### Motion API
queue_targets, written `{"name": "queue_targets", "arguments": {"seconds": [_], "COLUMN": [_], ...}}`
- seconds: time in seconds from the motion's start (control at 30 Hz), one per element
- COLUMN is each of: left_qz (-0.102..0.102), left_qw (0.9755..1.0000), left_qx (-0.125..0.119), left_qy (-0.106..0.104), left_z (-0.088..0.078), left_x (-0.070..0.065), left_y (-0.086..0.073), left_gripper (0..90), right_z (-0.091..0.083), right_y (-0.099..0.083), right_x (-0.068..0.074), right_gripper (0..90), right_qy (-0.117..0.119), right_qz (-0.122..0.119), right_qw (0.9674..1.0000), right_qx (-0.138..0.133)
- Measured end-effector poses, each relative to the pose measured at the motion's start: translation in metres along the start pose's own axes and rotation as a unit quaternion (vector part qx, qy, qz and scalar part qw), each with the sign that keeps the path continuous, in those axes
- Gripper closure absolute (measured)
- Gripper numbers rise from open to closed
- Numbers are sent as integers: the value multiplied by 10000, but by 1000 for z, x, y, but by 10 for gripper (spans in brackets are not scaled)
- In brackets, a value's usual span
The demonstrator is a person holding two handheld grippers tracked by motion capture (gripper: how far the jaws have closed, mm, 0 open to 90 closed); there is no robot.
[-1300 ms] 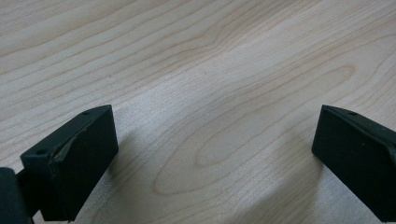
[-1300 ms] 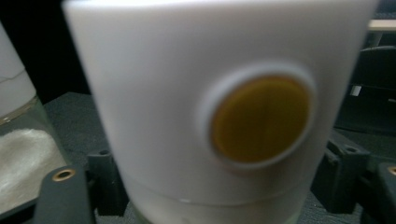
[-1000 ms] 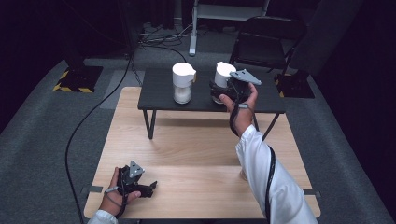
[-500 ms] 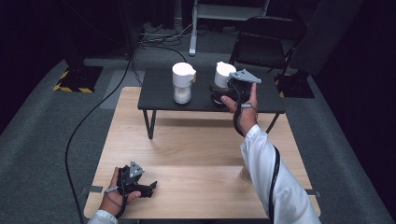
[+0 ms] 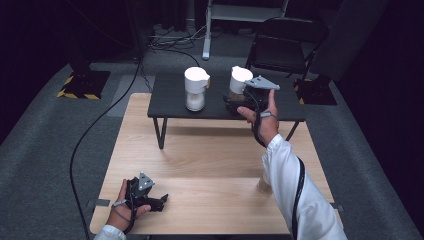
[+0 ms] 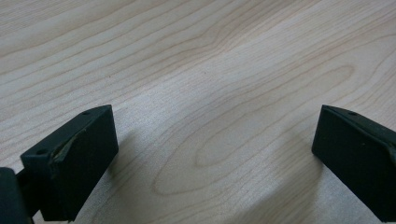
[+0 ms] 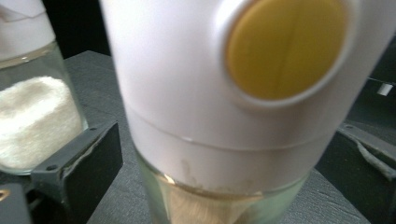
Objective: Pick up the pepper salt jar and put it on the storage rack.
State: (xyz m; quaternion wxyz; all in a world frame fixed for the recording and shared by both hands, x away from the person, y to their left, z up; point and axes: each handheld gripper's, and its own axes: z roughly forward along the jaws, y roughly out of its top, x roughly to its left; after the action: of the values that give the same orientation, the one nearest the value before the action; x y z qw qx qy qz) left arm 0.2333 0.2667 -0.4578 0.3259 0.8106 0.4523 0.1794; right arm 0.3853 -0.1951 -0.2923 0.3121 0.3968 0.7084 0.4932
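Right tongs at a white-capped jar on the dark worktop.
Jaws just opened, flanking the jar near the right edge, untouching; left tongs apart, resting at the wooden worktop's near-left corner.

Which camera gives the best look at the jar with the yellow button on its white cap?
The right gripper view: the jar stands close up between the open right gripper, yellow button and glass base plain. The high view shows it small on the black table, half hidden by the hand.
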Motion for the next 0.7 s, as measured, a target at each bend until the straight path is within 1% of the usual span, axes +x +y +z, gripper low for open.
{"name": "queue_targets", "arguments": {"seconds": [0.07, 0.17, 0.23, 0.3, 0.37, 0.43, 0.5, 0.57, 0.63, 0.7], "left_qz": [-1, -1, -3, 1, -4, 0, -2, -1, -12, -13], "left_qw": [10000, 10000, 10000, 10000, 10000, 10000, 10000, 10000, 10000, 10000], "left_qx": [0, 0, 1, 1, 3, 1, 2, 1, 2, 1], "left_qy": [-1, 0, -2, -1, -7, 0, -2, -2, -9, -8], "left_z": [0, 0, 0, 0, 0, 0, 0, 0, 0, 0], "left_x": [0, 0, 0, 0, 0, 0, 0, 0, 0, 0], "left_y": [0, 0, 0, 0, 0, 0, 0, 0, 0, 0], "left_gripper": [2, 3, 2, 2, 2, 2, 3, 2, 2, 3], "right_z": [-2, -5, -7, -8, -9, -11, -12, -14, -16, -18], "right_y": [0, 1, 1, 1, 0, -1, -1, -2, -4, -5], "right_x": [-1, -1, -1, 0, -1, 0, -1, 1, 0, -1], "right_gripper": [11, 11, 11, 11, 11, 11, 11, 11, 10, 10], "right_qy": [33, 39, 74, 58, 125, 121, 185, 162, 206, 257], "right_qz": [-4, -153, -179, -203, -237, -317, -307, -383, -412, -432], "right_qw": [10000, 9999, 9998, 9998, 9996, 9994, 9994, 9991, 9989, 9987], "right_qx": [-22, 16, -4, -16, -15, 0, 26, 31, 12, 49]}}
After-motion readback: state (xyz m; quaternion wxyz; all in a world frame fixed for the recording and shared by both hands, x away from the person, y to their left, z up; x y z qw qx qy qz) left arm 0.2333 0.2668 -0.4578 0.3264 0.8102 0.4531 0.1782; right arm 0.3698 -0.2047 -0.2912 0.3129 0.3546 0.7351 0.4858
